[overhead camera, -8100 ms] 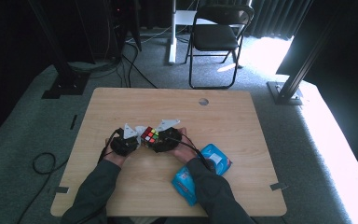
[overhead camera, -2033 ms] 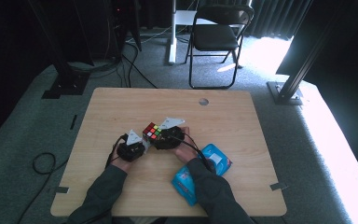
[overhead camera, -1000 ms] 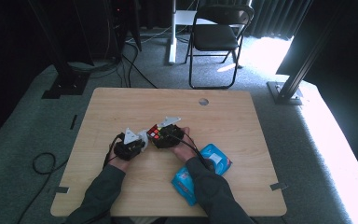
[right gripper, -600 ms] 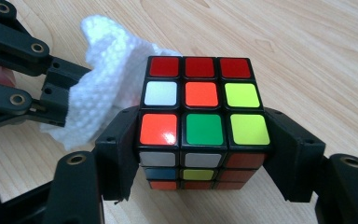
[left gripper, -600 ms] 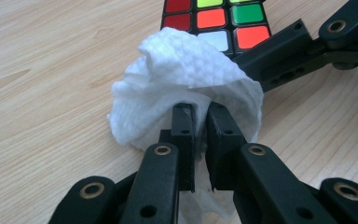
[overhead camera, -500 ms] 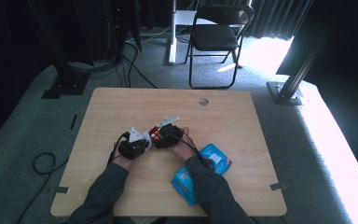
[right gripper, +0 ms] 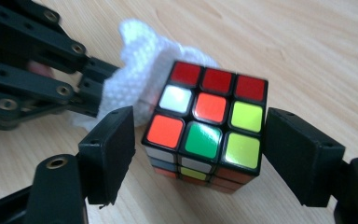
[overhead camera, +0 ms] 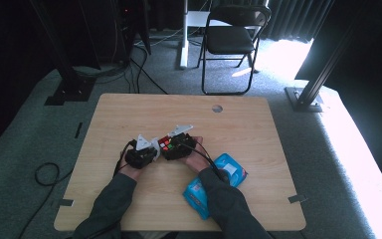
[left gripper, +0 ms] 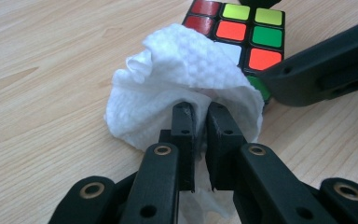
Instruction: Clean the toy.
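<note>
I have brought my left gripper [overhead camera: 149, 148] in from its spot a little apart on the left, so the white wipe [left gripper: 182, 88] clamped in its jaws now presses against the side of the cube [right gripper: 207, 123]. The cube and my right gripper [overhead camera: 171, 144] have slid slightly left and nearer to me than a second or two ago. The right jaws, which gripped the cube eight seconds back, now stand just off its sides.

Daylight glare blows out floor [overhead camera: 288, 59] at upper right; left background dark. Table [overhead camera: 129, 114] evenly lit. Close gripper views soft at near edges.
</note>
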Demonstrator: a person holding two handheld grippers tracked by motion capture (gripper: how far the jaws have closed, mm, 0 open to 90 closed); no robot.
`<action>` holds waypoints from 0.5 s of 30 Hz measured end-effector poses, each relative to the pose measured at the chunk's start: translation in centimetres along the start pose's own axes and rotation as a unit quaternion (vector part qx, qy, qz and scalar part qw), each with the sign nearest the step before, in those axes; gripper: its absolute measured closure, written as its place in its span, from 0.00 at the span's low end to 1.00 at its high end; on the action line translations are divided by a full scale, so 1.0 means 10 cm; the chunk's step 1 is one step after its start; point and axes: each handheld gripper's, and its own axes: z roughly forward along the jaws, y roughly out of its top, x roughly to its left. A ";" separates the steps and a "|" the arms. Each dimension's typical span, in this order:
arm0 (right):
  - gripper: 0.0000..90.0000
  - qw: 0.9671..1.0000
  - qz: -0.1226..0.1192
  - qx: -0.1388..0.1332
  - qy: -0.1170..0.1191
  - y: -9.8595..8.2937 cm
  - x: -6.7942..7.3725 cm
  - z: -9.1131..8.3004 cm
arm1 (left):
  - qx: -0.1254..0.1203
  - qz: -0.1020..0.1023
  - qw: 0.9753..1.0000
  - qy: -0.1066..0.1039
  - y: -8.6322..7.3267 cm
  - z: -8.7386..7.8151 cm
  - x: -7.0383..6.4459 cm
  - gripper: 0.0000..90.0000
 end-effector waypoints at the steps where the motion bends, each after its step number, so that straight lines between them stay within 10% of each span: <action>1: 0.29 1.000 0.000 -0.006 0.001 0.00 0.00 -0.01 | -0.001 0.000 1.000 0.000 0.00 0.00 0.00 0.92; 15: 0.71 0.996 0.073 -0.044 -0.008 0.00 -0.16 -0.12 | -0.001 -0.002 1.000 0.001 0.00 0.00 0.01 0.92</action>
